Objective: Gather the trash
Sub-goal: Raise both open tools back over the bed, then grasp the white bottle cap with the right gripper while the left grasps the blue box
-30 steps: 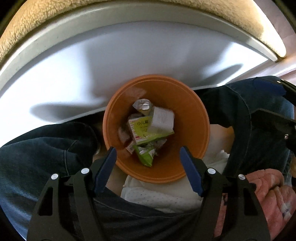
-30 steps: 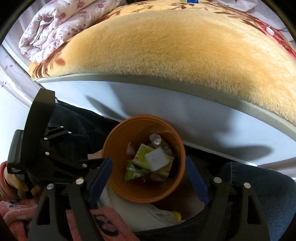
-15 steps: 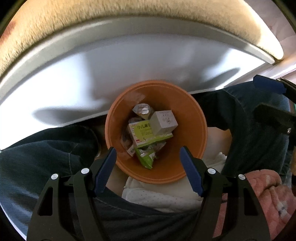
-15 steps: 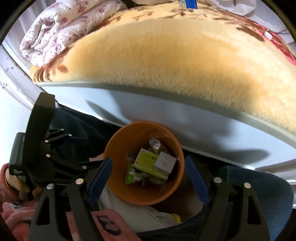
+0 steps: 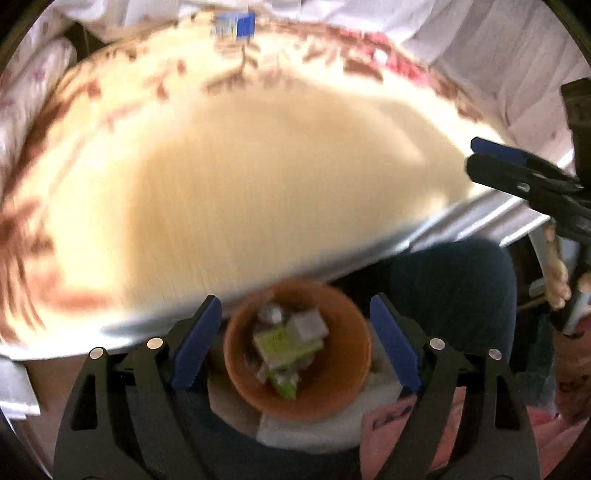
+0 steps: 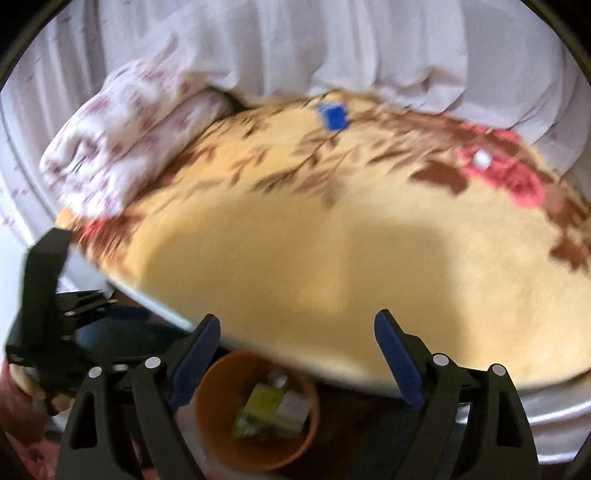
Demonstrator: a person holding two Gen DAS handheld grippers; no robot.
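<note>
An orange bin (image 5: 332,387) stands on the floor between a person's legs, below both grippers. It holds a green box (image 5: 280,343), a white box (image 5: 308,325) and crumpled wrappers. My left gripper (image 5: 295,301) hangs high over the bin, jaws opening, nothing between them. My right gripper (image 6: 297,317) is also above the bin (image 6: 207,424), jaws opening and empty. On the yellow floral blanket (image 6: 332,258) lie a blue packet (image 6: 334,116) and a small white scrap (image 6: 482,158). The blue packet (image 5: 236,26) also shows far off in the left wrist view. Both views are blurred.
A folded floral quilt (image 6: 122,129) lies at the bed's far left and a white curtain (image 6: 332,44) hangs behind. The grey bed frame (image 6: 554,421) runs just past the bin. Jeans-clad legs (image 5: 454,295) and pink cloth (image 5: 388,424) crowd the bin.
Both grippers rose and tilted up. The bin sank to the bottom of each view, and the bed's top with the blue packet came into sight. The jaws stand a little wider.
</note>
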